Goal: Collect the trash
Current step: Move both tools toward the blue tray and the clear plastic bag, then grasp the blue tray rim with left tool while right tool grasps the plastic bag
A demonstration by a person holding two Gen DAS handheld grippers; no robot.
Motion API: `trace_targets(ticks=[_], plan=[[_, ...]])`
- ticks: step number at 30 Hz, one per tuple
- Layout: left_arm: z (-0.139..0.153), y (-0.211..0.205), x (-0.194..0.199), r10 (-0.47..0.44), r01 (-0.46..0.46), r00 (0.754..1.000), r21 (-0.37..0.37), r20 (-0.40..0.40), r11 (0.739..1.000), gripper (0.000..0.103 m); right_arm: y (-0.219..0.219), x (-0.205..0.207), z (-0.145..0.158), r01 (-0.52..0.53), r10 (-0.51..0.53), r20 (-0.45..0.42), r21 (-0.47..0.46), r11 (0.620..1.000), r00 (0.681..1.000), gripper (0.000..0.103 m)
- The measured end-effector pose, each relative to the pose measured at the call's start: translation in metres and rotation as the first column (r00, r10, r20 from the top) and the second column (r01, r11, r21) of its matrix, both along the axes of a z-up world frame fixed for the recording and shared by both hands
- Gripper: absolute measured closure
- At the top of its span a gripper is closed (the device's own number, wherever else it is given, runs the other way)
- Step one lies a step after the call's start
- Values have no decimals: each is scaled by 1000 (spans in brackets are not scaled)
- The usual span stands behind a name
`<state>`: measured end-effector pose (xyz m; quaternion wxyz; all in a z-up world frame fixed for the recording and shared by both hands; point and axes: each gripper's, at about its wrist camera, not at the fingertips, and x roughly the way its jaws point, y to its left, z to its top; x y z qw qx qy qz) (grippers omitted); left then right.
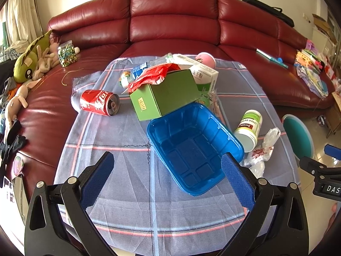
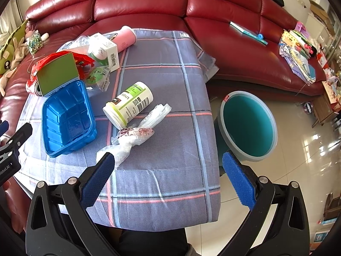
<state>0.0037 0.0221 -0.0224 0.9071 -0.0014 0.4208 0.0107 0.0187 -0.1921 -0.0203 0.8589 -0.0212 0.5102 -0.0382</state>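
Observation:
Trash lies on a plaid cloth point(image 1: 127, 170) over a table: a blue plastic tray point(image 1: 194, 147) point(image 2: 68, 117), a green box point(image 1: 166, 95) point(image 2: 56, 72), a red can point(image 1: 99, 102), a white supplement bottle point(image 1: 249, 130) point(image 2: 130, 103), a crumpled clear bag point(image 1: 262, 151) point(image 2: 134, 134), a red wrapper point(image 1: 151, 75) and a white carton point(image 1: 204, 74) point(image 2: 106, 49). My left gripper point(image 1: 168, 179) is open and empty, just short of the tray. My right gripper point(image 2: 168, 177) is open and empty above the cloth's near edge, its left finger by the bag. A teal bin point(image 2: 249, 125) point(image 1: 298, 136) stands on the floor to the right.
A red leather sofa point(image 1: 174, 25) point(image 2: 234, 42) wraps behind and left of the table, with plush toys point(image 1: 32, 61) and a jar point(image 1: 67, 53) on the left and papers point(image 2: 298, 51) on the right. A pink cup point(image 2: 125, 38) lies at the cloth's far edge.

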Motion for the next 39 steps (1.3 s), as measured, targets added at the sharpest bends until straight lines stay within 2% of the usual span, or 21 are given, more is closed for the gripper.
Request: trace_targets(ticks=[25, 32, 39], plan=[[-5, 13, 8, 22, -22, 999, -20, -31, 1000, 3, 3, 9, -6, -7, 7, -20, 0, 1000, 1000, 6], [-20, 20, 23, 35, -38, 996, -42, -78, 998, 3, -2, 15, -21, 8, -7, -46, 21, 1000, 999, 6], [-52, 24, 45, 59, -66, 987, -41, -150, 997, 3, -9, 22, -39, 25, -20, -86, 63, 998, 996, 6]])
